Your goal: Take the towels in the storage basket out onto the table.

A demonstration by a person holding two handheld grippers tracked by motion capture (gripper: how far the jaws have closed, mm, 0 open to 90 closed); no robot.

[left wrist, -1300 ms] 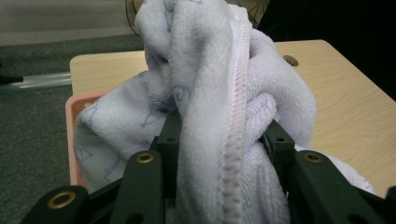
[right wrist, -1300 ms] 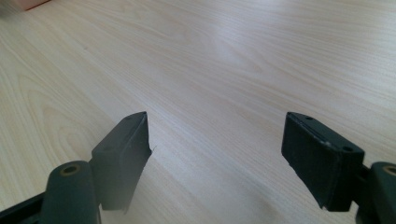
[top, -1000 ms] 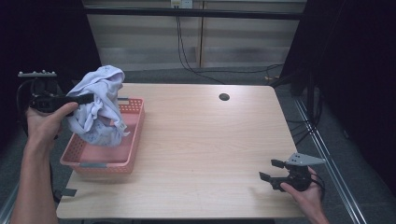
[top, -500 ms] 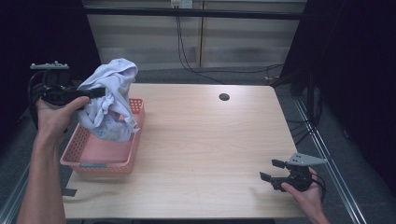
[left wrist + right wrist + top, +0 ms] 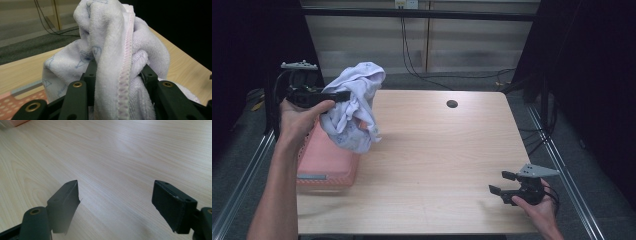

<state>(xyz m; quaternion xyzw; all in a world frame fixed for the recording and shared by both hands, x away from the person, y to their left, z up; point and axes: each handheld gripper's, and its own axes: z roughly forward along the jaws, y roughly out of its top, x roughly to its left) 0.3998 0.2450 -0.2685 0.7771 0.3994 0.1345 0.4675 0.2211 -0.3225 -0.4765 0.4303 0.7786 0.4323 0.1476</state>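
A bunched white towel with pale blue print hangs in the air over the right side of a pink basket at the table's left. My left gripper is shut on the towel's upper part; in the left gripper view the cloth fills the gap between both jaws and bulges above them. My right gripper rests low near the table's front right corner, held by a hand, its jaws wide open. In the right gripper view my gripper has only bare wood between its fingers.
The light wooden table has a round dark cable hole at its back. Metal rails run along both sides of the table. Cables hang down the wall behind. Dark space lies to the left and right.
My left gripper has lifted the towel up out of the basket and carried it to the right, toward the table's middle. The right gripper has stayed where it was.
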